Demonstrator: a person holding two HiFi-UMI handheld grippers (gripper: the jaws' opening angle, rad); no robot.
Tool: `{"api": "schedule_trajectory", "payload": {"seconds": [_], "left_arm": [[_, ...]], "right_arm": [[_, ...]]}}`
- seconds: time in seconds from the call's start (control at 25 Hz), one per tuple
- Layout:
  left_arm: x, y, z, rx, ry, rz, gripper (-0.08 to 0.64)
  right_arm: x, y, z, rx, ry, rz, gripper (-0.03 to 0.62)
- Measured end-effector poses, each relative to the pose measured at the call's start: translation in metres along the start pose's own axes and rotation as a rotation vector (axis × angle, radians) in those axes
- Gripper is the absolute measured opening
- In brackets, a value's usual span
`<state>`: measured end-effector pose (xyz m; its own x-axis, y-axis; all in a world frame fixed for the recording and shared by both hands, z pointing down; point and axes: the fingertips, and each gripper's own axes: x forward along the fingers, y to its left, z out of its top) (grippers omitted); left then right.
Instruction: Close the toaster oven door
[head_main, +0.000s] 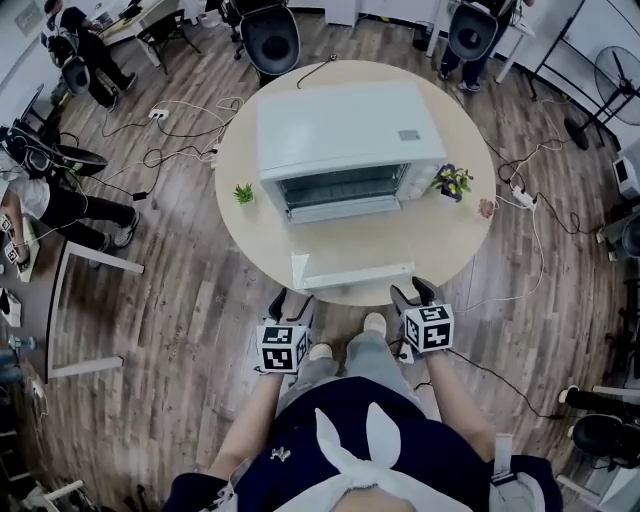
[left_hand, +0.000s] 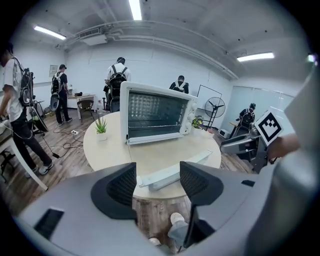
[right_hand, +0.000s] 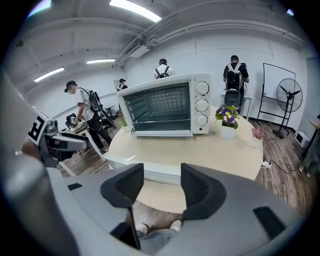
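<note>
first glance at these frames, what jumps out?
A white toaster oven sits mid-way on a round table, with a small green plant to its left and a flower pot to its right. A long white tray-like piece lies at the near edge. Just off that edge, the left gripper and right gripper hover open and empty.

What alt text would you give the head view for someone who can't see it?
Seen from above, a white toaster oven sits on a round table, a long white piece lying before it. The left gripper and right gripper hover open and empty at the table's near edge.
</note>
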<state>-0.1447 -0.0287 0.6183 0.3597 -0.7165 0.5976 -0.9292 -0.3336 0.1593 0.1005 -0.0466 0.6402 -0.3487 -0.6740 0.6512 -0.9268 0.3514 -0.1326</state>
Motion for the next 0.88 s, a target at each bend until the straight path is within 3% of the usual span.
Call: {"api": "schedule_trajectory", "payload": {"seconds": [0.24, 0.56, 0.88], "left_arm": [[0.019, 0.007, -0.016, -0.011, 0.041, 0.039, 0.262], [0.046, 0.02, -0.041, -0.139, 0.082, 0.084, 0.262], [0.057, 0.014, -0.058, -0.111, 0.111, 0.076, 0.262]], "right_arm": [[0.026, -0.024, -0.02, 0.025, 0.086, -0.021, 0.23], [0.054, -0.05, -0.051, 0.091, 0.162, -0.033, 0.219], [0.072, -0.052, -0.058, 0.191, 0.13, 0.023, 0.212]]}}
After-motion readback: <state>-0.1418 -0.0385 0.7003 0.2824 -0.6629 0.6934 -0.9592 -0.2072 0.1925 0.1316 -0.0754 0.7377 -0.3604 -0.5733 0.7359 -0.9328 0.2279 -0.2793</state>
